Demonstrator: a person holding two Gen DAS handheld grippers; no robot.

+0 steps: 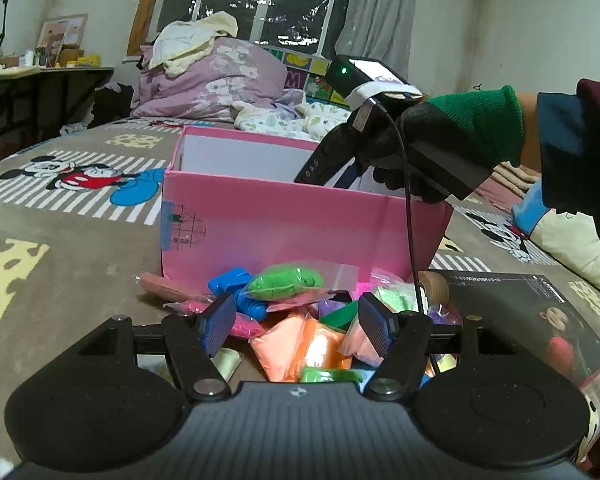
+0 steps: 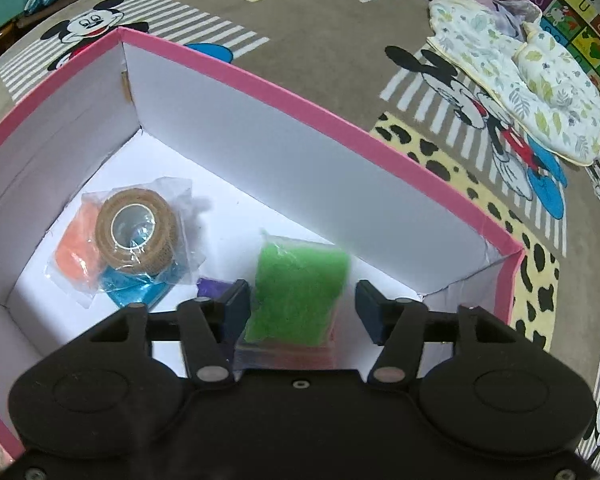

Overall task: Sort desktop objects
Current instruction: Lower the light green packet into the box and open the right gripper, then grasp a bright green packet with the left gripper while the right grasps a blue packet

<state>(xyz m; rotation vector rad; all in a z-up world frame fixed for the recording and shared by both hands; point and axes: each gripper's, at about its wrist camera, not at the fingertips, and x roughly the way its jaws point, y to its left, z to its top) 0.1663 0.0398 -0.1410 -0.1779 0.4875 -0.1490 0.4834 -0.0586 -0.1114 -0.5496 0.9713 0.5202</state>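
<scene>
A pink box [image 1: 300,220] with white inner walls [image 2: 300,152] stands on the bed cover. In the right wrist view my right gripper [image 2: 302,308] is open above the inside of the box; a green clay bag [image 2: 300,284] lies blurred between its fingers, not clamped. In the box also lie a brown bandage roll [image 2: 138,232], an orange bag [image 2: 74,260], a blue bag [image 2: 128,286] and a purple piece [image 2: 212,286]. My left gripper [image 1: 298,328] is open over a pile of clay bags in front of the box: green [image 1: 286,280], orange [image 1: 300,348], a blue toy [image 1: 236,288].
A dark printed booklet [image 1: 540,320] lies right of the pile. A gloved hand [image 1: 460,140] holds the right gripper over the box. Folded bedding [image 1: 212,76] and floral cloth [image 2: 520,80] lie beyond the box. A desk [image 1: 40,76] stands far left.
</scene>
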